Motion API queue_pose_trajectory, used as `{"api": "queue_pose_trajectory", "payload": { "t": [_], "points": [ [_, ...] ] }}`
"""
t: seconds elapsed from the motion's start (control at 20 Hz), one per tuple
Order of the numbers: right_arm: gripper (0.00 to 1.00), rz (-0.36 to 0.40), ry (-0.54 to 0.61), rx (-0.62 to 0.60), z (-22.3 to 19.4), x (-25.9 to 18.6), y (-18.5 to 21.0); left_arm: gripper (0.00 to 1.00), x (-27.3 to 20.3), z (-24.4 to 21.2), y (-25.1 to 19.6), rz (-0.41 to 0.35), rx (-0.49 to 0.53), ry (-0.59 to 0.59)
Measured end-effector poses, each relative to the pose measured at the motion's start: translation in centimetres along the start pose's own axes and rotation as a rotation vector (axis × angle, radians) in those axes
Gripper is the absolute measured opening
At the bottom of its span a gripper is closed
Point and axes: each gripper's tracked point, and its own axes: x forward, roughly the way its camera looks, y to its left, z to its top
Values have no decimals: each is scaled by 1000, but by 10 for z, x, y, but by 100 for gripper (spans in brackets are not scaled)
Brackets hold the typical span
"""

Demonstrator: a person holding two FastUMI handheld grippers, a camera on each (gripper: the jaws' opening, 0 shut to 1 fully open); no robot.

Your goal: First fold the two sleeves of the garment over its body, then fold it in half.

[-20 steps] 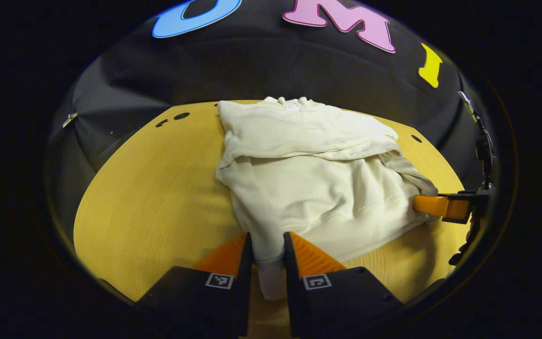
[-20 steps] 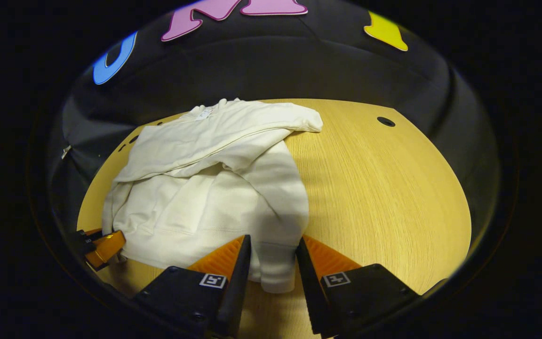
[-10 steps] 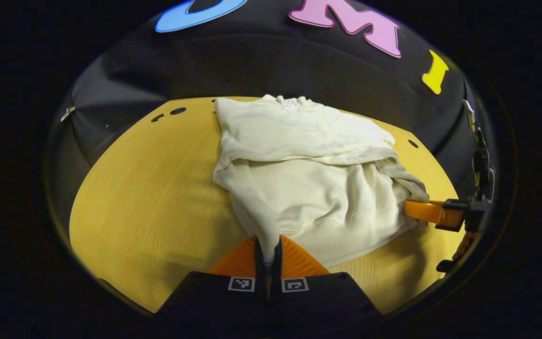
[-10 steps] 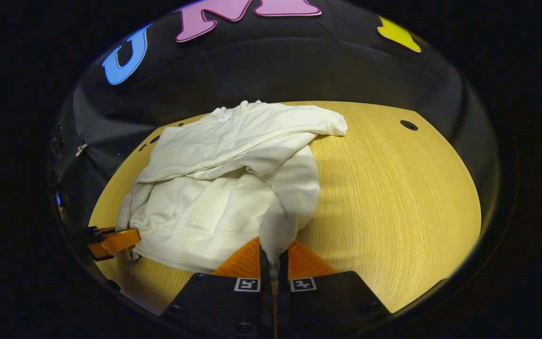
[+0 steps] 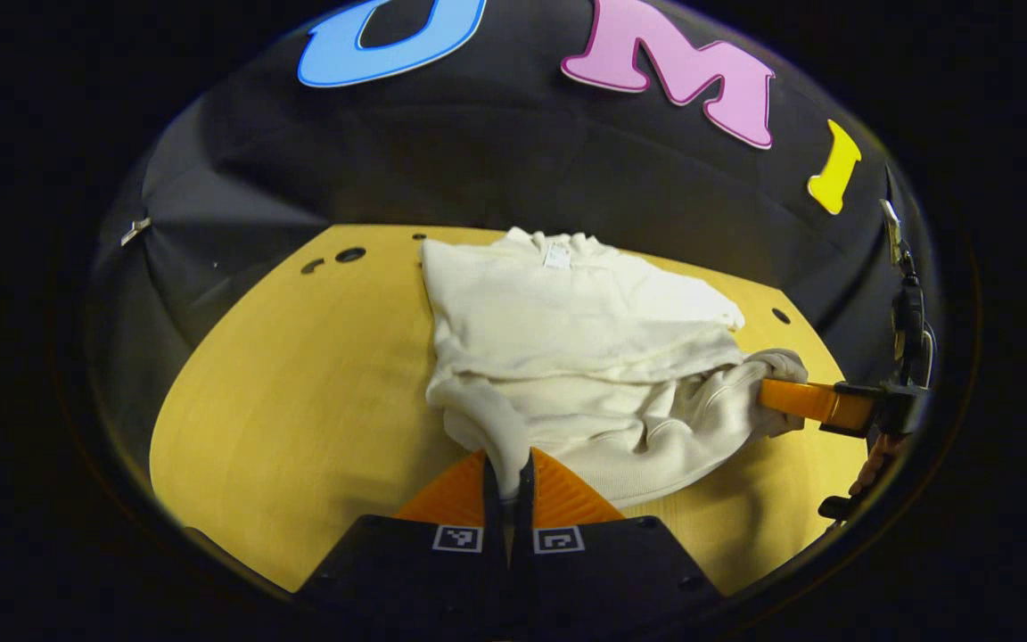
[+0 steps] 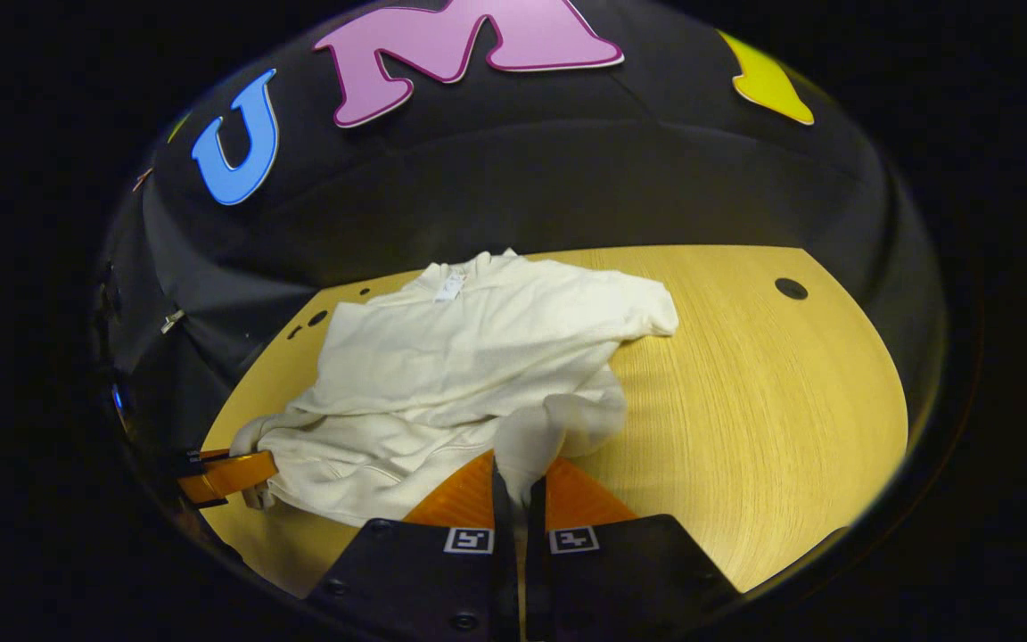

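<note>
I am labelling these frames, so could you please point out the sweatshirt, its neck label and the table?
sweatshirt [image 5: 567, 325]: left gripper view, on its folded upper body.
neck label [image 5: 556, 257]: left gripper view, on the small tag at the collar.
table [image 6: 772, 401]: right gripper view, on bare wood beside the garment.

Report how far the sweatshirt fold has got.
Done: both sleeves lie across the sweatshirt body on the table. In hand: the left tool and right tool are each shut on a hem corner, lifted off the table. Left: carry the hem up to the collar and lay it flat.
</note>
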Motion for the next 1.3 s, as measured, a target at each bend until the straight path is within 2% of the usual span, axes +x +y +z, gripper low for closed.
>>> {"api": "queue_pose_trajectory", "payload": {
  "t": [0.25, 0.3, 0.35, 0.45, 0.75, 0.95, 1.2, 1.3],
  "points": [
    [8, 22, -81, -9, 56, 26, 10, 6, 12, 80, 3, -21, 19, -134],
    [8, 28, -98, -6, 68, 32, 12, 11, 17, 91, 4, -23, 40, -146],
    [8, 32, -115, -4, 78, 39, 14, 6, 23, 102, 5, -24, 63, -159],
    [7, 27, -146, -12, 100, 51, 14, 6, 38, 121, 7, -27, 91, -178],
    [7, -21, -235, -33, 147, 105, 12, 6, 90, 181, 13, -37, 59, -242],
    [7, -46, -291, -22, 170, 145, 10, 6, 141, 204, 31, -23, 49, -261],
    [9, -97, -289, -51, 168, 189, 2, 7, 206, 198, 44, -17, 27, -211],
    [15, -113, -292, -68, 165, 198, -1, 15, 222, 196, 51, 11, 29, -208]
  ]
}}
